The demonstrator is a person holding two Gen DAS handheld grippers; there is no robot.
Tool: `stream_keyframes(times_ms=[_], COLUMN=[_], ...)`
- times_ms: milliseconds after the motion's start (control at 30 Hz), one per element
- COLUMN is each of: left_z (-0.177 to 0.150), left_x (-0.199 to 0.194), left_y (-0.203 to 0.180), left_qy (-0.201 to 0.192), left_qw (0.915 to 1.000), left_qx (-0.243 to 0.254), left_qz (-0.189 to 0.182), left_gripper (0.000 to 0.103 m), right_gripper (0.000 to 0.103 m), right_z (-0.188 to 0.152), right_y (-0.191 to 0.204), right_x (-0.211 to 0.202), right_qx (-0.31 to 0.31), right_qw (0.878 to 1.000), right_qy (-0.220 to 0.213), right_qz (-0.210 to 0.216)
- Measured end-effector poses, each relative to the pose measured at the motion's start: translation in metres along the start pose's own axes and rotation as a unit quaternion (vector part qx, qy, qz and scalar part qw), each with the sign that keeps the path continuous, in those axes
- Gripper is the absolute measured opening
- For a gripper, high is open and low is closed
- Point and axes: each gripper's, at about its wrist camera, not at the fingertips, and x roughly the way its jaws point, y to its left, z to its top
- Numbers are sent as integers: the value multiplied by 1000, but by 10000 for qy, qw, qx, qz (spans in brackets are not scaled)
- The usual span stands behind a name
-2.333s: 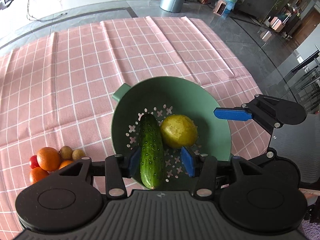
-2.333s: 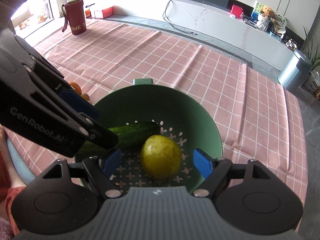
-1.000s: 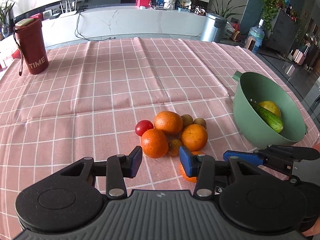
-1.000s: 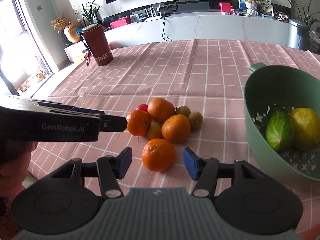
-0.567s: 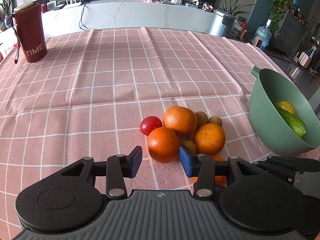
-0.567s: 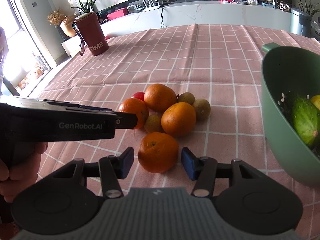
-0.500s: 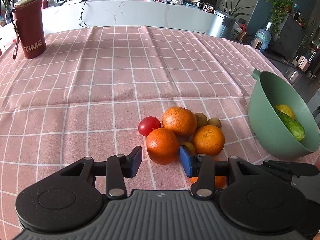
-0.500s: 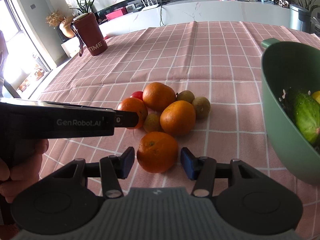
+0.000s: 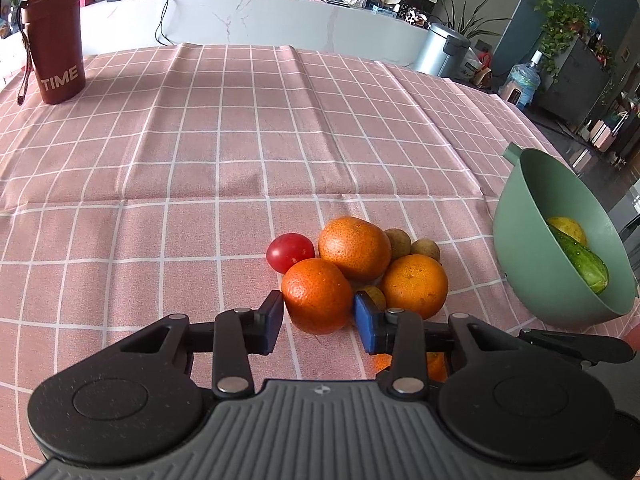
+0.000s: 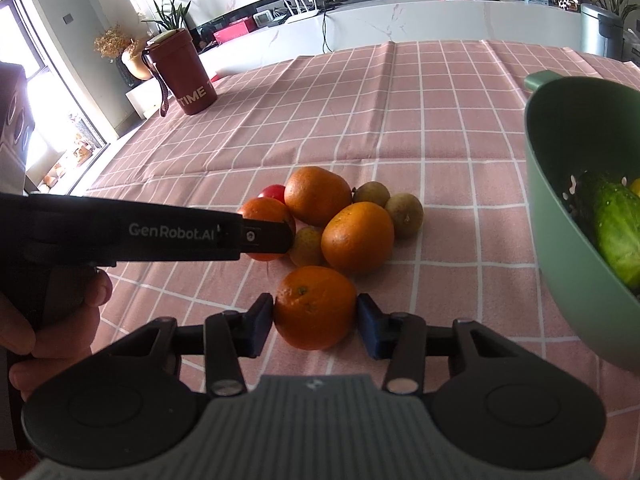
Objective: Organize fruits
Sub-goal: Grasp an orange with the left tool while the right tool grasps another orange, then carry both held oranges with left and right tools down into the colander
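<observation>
Orange fruit lies heaped on the pink checked cloth (image 9: 200,152), and the heap serves as the landmark. Left gripper (image 9: 318,318) straddles the near-left orange (image 9: 316,294) of the heap; its jaws are closing, the blue pads right at the fruit's sides, though firm pressing cannot be told. Right gripper (image 10: 316,322) straddles the nearest orange (image 10: 314,306), which sits just in front of the heap; its jaws are closing too, and both pads touch the peel. Behind these lie two more oranges, one at the back (image 9: 354,248) and one to the right (image 9: 414,284). A red tomato (image 9: 290,252) touches the heap's left edge. Small brown fruits (image 9: 398,242) sit at its far right side. Right of the heap, a little apart, stands the green colander (image 9: 520,240), tilted in view, with a cucumber (image 9: 580,258) and a yellow fruit (image 9: 568,228) inside. Far left behind the heap stands a red cup (image 9: 56,44) marked TIME. A hand (image 10: 48,320) holds the left gripper's grip.
</observation>
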Motion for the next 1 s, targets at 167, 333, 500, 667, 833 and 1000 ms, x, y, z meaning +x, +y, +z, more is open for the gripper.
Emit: stream_keyframes(times_ms=[167, 333, 500, 667, 833, 1000], left_z=[-2, -10, -15, -16, -14, -8], left_x=[-6, -25, -46, -70, -100, -123], left_y=[0, -9, -22, -38, -65, -96], left_qy=[19, -99, -197, -384, -683, -733], left_qw=[9999, 9999, 9998, 9989, 9972, 9956], left_qx=[-101, -73, -48, -123, 105, 325], left_qz=[13, 52, -84, -224, -277, -480], left_gripper=[42, 42, 42, 42, 42, 42], right_gripper=[41, 40, 40, 40, 40, 40], right_z=[-1, -3, -5, -8, -13, -15], right_y=[0, 4, 5, 8, -3, -16], right_x=[-2, -11, -29, -55, -87, -128], right_qx=[2, -84, -87, -243, -104, -82], right_qw=[10000, 9999, 9998, 9995, 9996, 9987], right_qy=[31, -19, -125, -224, -278, -499], right_qz=[39, 73, 97, 6, -22, -81])
